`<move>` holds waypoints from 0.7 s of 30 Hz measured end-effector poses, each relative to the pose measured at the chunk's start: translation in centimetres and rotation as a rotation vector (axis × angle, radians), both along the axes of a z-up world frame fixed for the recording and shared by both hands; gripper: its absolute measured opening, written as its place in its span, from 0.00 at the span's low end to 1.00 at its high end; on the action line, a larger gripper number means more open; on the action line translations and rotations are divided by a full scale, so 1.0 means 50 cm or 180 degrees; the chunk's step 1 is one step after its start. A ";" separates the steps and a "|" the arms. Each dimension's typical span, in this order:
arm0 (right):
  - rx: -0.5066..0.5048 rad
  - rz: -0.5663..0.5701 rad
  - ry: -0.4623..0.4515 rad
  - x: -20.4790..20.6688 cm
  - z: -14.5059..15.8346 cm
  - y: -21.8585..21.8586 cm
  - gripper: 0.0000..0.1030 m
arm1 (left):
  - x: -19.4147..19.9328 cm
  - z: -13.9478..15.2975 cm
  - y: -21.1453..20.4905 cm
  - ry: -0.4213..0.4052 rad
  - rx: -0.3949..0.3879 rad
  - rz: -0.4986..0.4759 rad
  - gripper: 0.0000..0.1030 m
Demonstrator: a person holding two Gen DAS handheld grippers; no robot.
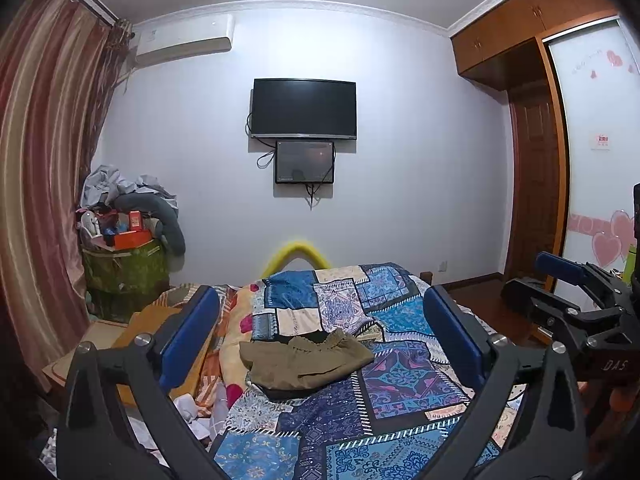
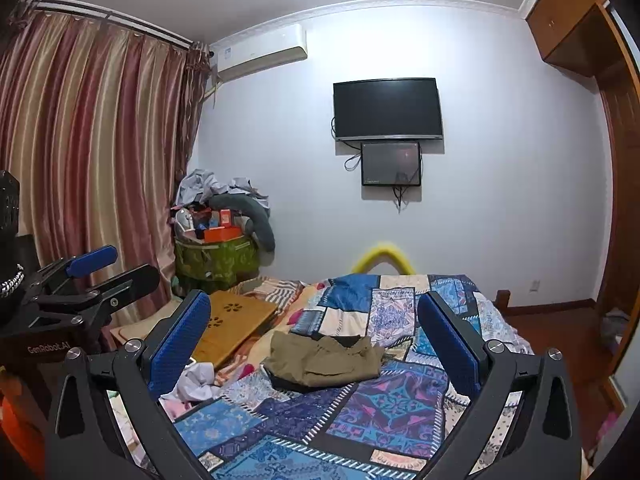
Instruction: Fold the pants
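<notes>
Olive-green pants (image 1: 308, 362) lie folded in a compact bundle on the blue patchwork quilt (image 1: 400, 392) of a bed, over a dark garment edge. They also show in the right wrist view (image 2: 326, 360). My left gripper (image 1: 320, 336) is open and empty, held above the bed short of the pants. My right gripper (image 2: 314, 338) is open and empty too, level with it. The right gripper shows at the right edge of the left wrist view (image 1: 576, 300), and the left gripper at the left edge of the right wrist view (image 2: 96, 280).
A wooden lap desk (image 2: 232, 324) and loose white cloth (image 2: 196, 380) lie left of the pants. A green bin piled with clutter (image 2: 216, 256) stands by the curtain (image 2: 92, 152). A TV (image 2: 388, 108) hangs on the far wall. A wardrobe (image 1: 532, 184) stands right.
</notes>
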State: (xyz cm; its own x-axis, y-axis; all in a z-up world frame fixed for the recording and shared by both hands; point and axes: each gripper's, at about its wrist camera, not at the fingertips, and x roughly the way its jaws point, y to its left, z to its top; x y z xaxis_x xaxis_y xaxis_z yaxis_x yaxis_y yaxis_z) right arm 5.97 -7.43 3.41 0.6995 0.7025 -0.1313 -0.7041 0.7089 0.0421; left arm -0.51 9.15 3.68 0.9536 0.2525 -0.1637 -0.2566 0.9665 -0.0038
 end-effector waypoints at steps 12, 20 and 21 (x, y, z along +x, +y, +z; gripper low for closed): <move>-0.0041 -0.0059 0.0098 0.008 -0.009 -0.001 1.00 | 0.017 -0.017 0.006 0.0086 0.0003 0.0002 1.00; -0.0051 -0.0071 0.0161 0.010 -0.008 -0.007 1.00 | 0.026 -0.019 0.010 0.0103 -0.0014 0.0001 1.00; -0.0052 -0.0076 0.0162 0.010 -0.010 -0.006 1.00 | 0.027 -0.019 0.010 0.0102 -0.0008 -0.0006 1.00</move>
State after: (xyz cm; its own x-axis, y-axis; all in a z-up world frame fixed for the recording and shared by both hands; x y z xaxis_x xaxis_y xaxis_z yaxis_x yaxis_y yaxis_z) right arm 6.48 -7.75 2.91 0.7082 0.6831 -0.1783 -0.6841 0.7264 0.0658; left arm 0.81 9.64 2.73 0.9484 0.2504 -0.1947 -0.2549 0.9670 0.0020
